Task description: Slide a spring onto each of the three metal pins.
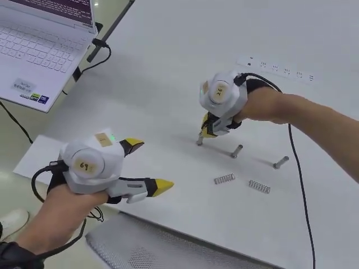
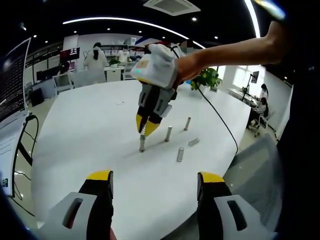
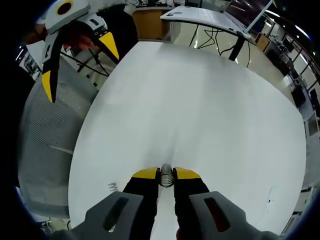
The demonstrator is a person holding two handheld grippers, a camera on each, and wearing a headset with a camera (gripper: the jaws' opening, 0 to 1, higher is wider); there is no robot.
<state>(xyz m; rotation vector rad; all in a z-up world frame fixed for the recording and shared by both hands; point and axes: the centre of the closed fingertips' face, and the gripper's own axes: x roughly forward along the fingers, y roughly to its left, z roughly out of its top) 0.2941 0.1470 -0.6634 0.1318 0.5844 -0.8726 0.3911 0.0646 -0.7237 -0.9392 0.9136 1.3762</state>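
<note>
Hovering by the table's point(image 1: 168, 61) near edge, left gripper point(image 1: 151, 163) was wide open, empty, seemingly parked clear. Spare spring point(image 1: 224, 179) and second spare spring point(image 1: 259, 186) lay flat before bare middle pin point(image 1: 236, 150) and end pin point(image 1: 280, 162). Beyond, right gripper point(image 1: 206, 132) pinched a third spring point(image 3: 166, 176) upright over first pin point(image 1: 199, 140), presumably to thread it.

An open-plan office is indicated by a large white tabletop point(image 1: 168, 56) carrying a laptop point(image 1: 39, 39) at the far left, desks point(image 2: 112, 75) with monitors point(image 2: 64, 80) seen beyond it, a potted plant point(image 2: 209, 77), strip lights point(image 2: 125, 21) and a ceiling air vent point(image 2: 172, 6).
</note>
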